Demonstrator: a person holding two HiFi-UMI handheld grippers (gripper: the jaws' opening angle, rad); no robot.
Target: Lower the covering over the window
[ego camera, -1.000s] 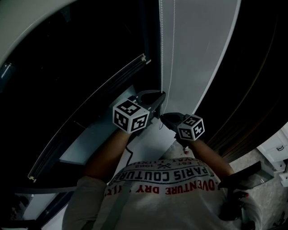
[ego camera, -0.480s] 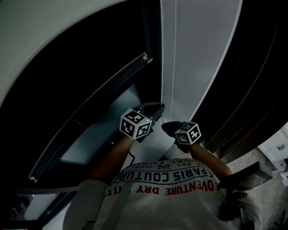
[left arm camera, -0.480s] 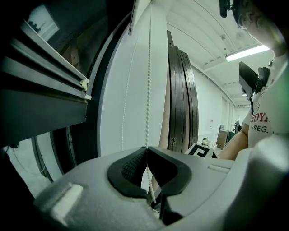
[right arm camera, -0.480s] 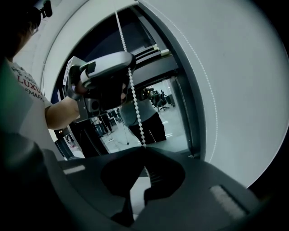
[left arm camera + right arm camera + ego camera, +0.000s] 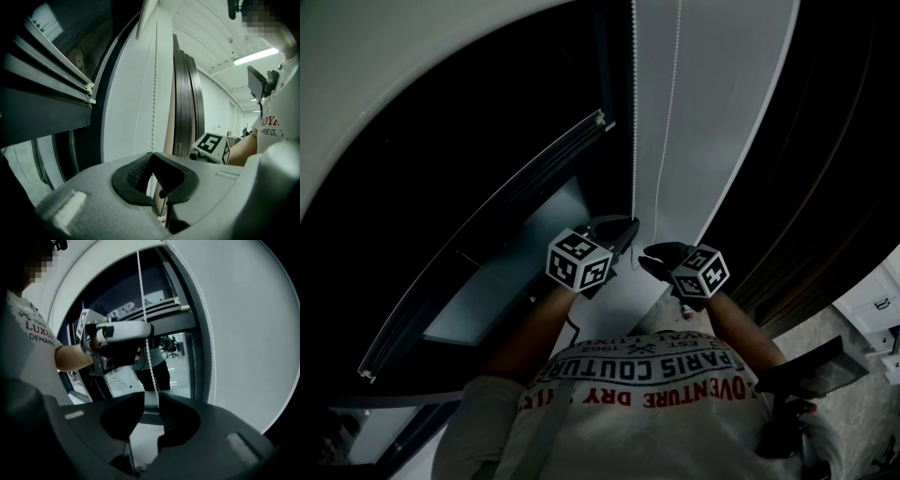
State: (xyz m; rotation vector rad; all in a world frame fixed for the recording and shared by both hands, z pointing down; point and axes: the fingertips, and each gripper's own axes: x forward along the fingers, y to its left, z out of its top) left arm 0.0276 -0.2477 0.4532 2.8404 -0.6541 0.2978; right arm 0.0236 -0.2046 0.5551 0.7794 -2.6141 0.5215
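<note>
A white bead chain [image 5: 633, 141] hangs in two strands in front of a pale wall strip [image 5: 722, 94] beside the dark window. My left gripper [image 5: 628, 228] is shut on the left strand [image 5: 153, 103], which rises straight out of its pads [image 5: 140, 168]. My right gripper [image 5: 649, 253] sits just right of it, and its jaws have just been opening. The chain [image 5: 146, 333] runs loosely through the gap of the right gripper [image 5: 151, 411] without being pinched. The covering's bottom rail [image 5: 516, 202] with its end cap [image 5: 178, 308] crosses the glass above the grippers.
Dark folded panels [image 5: 825, 187] stand to the right of the wall strip. A pale window ledge [image 5: 502, 281] lies under the left arm. A black device [image 5: 806, 370] hangs at the person's right side, and a white cabinet [image 5: 874, 307] is at the far right.
Left gripper has come down along the chain, still shut on it. Right gripper's jaws have parted, and the right strand has swung a little to the right.
</note>
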